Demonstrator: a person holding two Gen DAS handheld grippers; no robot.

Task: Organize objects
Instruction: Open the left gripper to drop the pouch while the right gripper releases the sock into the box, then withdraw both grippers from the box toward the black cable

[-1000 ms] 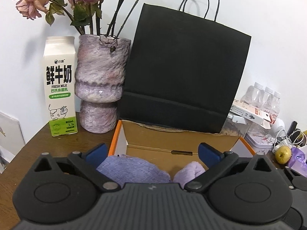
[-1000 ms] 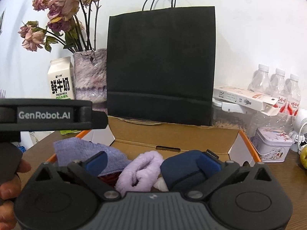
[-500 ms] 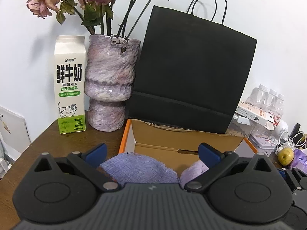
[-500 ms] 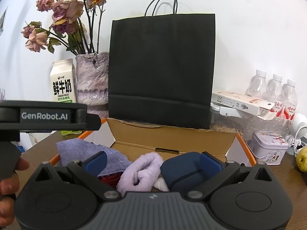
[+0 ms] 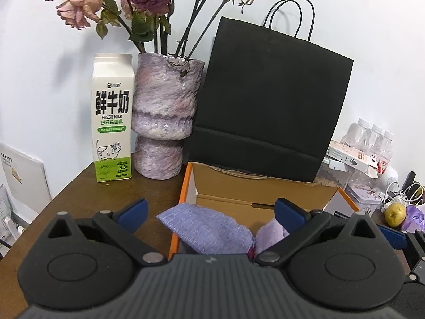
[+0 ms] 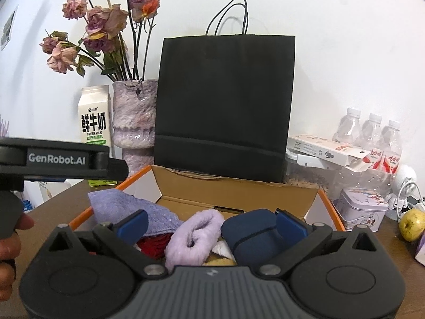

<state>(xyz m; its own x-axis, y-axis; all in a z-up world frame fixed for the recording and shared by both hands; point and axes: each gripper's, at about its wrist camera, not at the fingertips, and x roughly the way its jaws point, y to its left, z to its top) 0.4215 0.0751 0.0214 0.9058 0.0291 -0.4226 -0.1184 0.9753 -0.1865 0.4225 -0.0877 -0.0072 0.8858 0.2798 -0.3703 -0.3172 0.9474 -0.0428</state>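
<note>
An open cardboard box with orange edges (image 5: 239, 199) (image 6: 239, 194) sits on the brown table. In it lie a purple knitted cloth (image 5: 207, 226) (image 6: 127, 207), a fluffy lilac roll (image 6: 194, 234) (image 5: 271, 234), a dark blue case (image 6: 252, 234) and something red (image 6: 154, 244). My left gripper (image 5: 211, 210) is open and empty, just in front of the box's left part. My right gripper (image 6: 212, 219) is open and empty, over the box's near edge. The left gripper's body also shows in the right wrist view (image 6: 55, 159).
A black paper bag (image 5: 265, 106) (image 6: 225, 106) stands behind the box. A milk carton (image 5: 113, 117) and a purple vase with dried roses (image 5: 164, 117) stand at the left. Water bottles (image 6: 372, 138), a small tin (image 6: 361, 207) and an apple (image 6: 411, 224) are at the right.
Both grippers have pulled back and up a little from the box, so more table and box show. The left view has shifted leftward. The jaws stay open.
</note>
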